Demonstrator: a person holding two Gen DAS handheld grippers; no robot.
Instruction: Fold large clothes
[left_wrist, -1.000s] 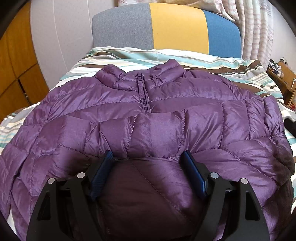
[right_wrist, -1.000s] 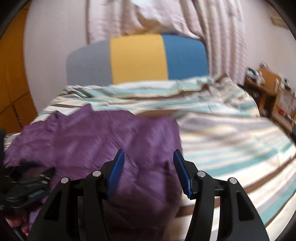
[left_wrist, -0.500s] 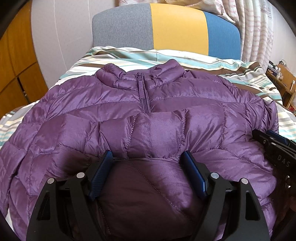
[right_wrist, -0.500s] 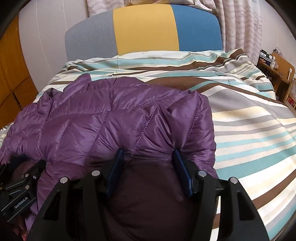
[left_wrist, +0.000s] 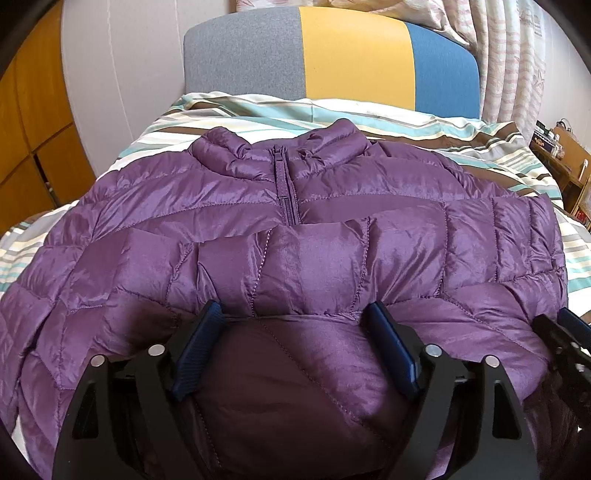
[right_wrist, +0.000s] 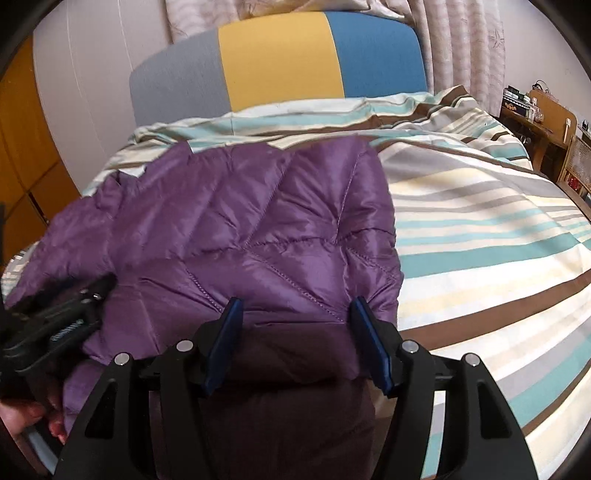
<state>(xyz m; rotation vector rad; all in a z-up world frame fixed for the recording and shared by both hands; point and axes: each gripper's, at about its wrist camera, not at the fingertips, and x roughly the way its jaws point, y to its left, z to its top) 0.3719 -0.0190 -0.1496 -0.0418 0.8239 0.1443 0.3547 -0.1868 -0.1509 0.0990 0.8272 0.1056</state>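
Observation:
A purple quilted puffer jacket (left_wrist: 295, 236) lies front up on the striped bed, collar and zip toward the headboard; it also shows in the right wrist view (right_wrist: 258, 236). Its near hem is doubled back over the body. My left gripper (left_wrist: 295, 314) is open, its blue fingers astride the middle of the folded near edge. My right gripper (right_wrist: 295, 302) is open, astride the same edge at the jacket's right end. The right gripper shows at the left view's right edge (left_wrist: 565, 339); the left gripper shows at the right view's left edge (right_wrist: 62, 314).
The striped duvet (right_wrist: 480, 236) covers the bed to the right of the jacket. A grey, yellow and blue headboard (left_wrist: 332, 55) stands at the far end. An orange wardrobe (left_wrist: 26, 122) is on the left. A wooden desk (right_wrist: 539, 122) is at the far right.
My right gripper has swung in from the right and settled over the jacket's right end. The jacket's far right side now lies flatter. My left gripper has barely moved.

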